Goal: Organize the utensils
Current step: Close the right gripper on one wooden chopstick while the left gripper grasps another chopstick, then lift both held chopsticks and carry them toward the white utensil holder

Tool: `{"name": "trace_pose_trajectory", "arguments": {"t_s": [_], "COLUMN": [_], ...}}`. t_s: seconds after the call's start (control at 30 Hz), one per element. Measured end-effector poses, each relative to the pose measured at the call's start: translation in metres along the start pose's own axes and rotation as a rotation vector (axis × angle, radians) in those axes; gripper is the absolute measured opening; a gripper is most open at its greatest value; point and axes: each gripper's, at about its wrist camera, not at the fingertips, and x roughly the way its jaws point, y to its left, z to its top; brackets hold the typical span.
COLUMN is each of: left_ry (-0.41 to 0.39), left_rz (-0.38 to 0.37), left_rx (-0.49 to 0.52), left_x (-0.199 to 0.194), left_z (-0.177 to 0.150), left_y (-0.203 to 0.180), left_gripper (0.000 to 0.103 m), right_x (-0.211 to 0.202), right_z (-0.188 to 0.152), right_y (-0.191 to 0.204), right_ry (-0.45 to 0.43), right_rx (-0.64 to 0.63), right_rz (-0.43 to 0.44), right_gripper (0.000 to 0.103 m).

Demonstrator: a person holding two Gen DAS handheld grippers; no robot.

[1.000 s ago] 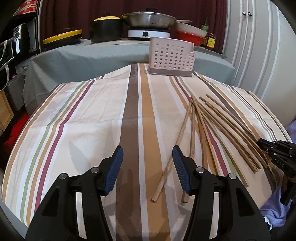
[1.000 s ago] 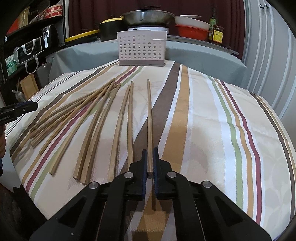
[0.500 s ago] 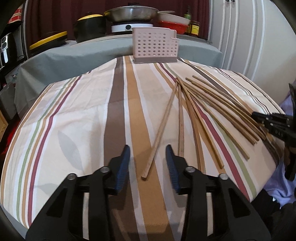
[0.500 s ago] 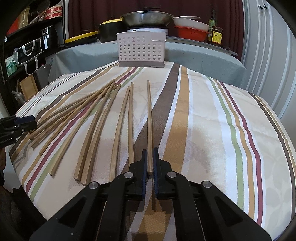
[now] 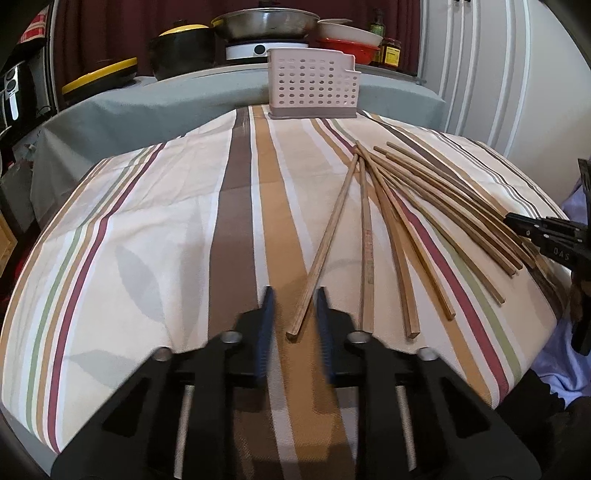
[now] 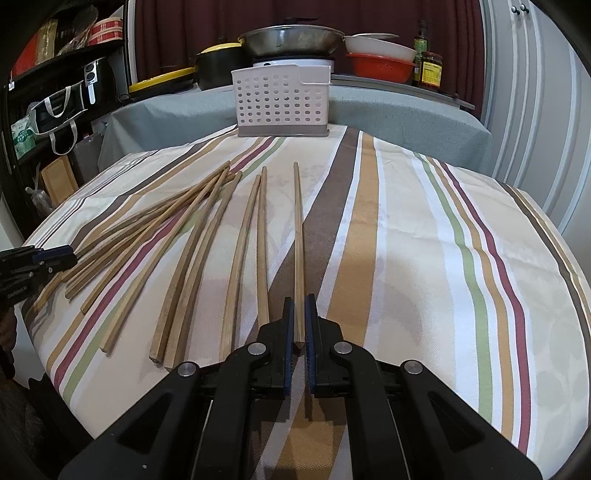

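Several wooden chopsticks (image 5: 424,206) fan across the striped tablecloth (image 5: 147,221). A white perforated utensil holder (image 5: 312,88) stands at the far edge. My left gripper (image 5: 293,314) is open, its blue-padded fingers close on either side of the near end of the leftmost chopstick (image 5: 325,243). In the right wrist view, my right gripper (image 6: 300,321) is shut on the near end of the rightmost chopstick (image 6: 298,229), which lies flat and points toward the holder (image 6: 282,101). The other chopsticks (image 6: 177,236) spread to its left. Each gripper shows at the edge of the other's view.
Behind the holder, a grey-covered counter (image 5: 184,99) carries a black pot (image 5: 183,50), a steel wok (image 5: 267,20), bowls and jars. White cabinet doors (image 5: 498,74) stand at right. Dark shelves with bags (image 6: 48,103) are at left. The table's round edge drops off on both sides.
My left gripper has shifted right to the leftmost chopstick's near end, and its fingers have narrowed around it. The right gripper has stayed shut on its chopstick.
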Motion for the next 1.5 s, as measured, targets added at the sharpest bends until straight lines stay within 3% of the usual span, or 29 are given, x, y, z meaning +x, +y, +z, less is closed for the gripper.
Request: {"name": "trace_pose_trajectory", "arguments": {"t_s": [0.2,0.57,1.5], "left_ry": [-0.005,-0.043,-0.339], "left_rz": [0.010,0.041,0.056], "left_rx": [0.026,0.042,-0.042], "left_x": [-0.001,-0.010,-0.109], "left_z": [-0.001,0.006,0.079], "left_y": [-0.002,-0.004,0.006], "left_gripper": [0.007,0.006,0.006], "right_x": [-0.001,-0.009,-0.097], "right_z": [-0.002,0.001,0.071], "right_y": [0.000,0.003,0.007], "right_ry": [-0.011,-0.049,-0.343], "right_rx": [0.005,0.004,-0.002], "right_rz": [0.004,-0.001,-0.057], "right_gripper": [0.007,0.007,0.006]}}
